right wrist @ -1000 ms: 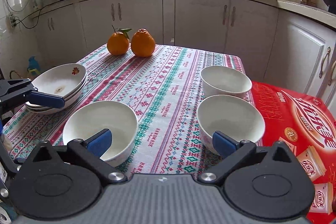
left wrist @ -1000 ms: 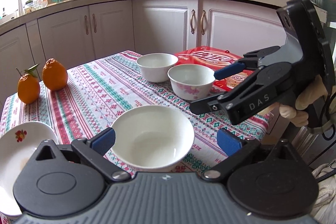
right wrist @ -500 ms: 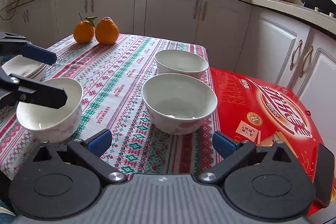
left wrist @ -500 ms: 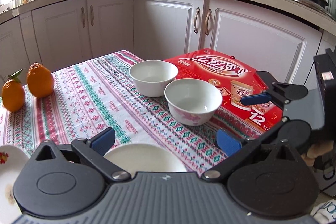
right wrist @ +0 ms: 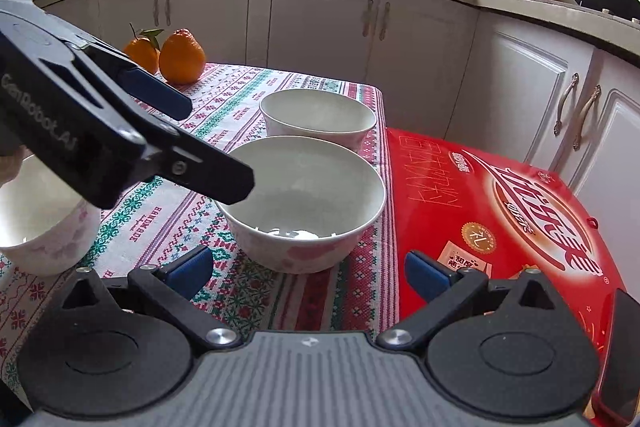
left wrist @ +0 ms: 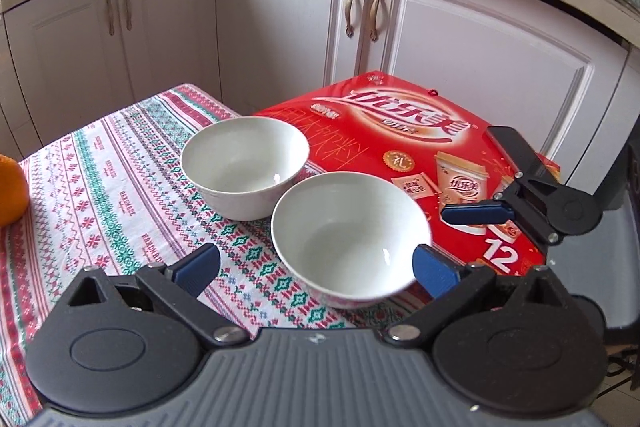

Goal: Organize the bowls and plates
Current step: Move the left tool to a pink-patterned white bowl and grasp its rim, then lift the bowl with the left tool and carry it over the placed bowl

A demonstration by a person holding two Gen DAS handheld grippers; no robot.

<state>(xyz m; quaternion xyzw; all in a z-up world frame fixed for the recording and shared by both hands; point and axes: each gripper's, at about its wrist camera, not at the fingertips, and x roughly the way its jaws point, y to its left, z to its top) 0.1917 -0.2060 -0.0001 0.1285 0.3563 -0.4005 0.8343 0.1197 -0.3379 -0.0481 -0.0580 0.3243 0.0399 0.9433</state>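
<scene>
Woven in red, green and white bands, the tablecloth (right wrist: 248, 107) covers the table and carries small repeated lettering that reads "HANDMADE". Beside it on the right lies a big red box (left wrist: 404, 131) printed with white Chinese brand characters, pictures of milk-tea cups bearing the same characters, a round badge with "礼" and a large "12" near its front corner. Two white bowls sit on the cloth along the box's edge: the near bowl (right wrist: 304, 199), with a faint pink flower pattern on its side, and the far bowl (right wrist: 318, 117) just behind it, close together. A third bowl (right wrist: 44, 223) shows at the left edge of the right wrist view. The left gripper (left wrist: 316, 269) is spread wide, its blue pads level with the near bowl's front rim and gripping nothing; its side is marked "GenRobot.AI". The right gripper (right wrist: 310, 271) is likewise wide apart and empty, just short of the near bowl. Two oranges (right wrist: 182, 57) rest at the table's far corner.
</scene>
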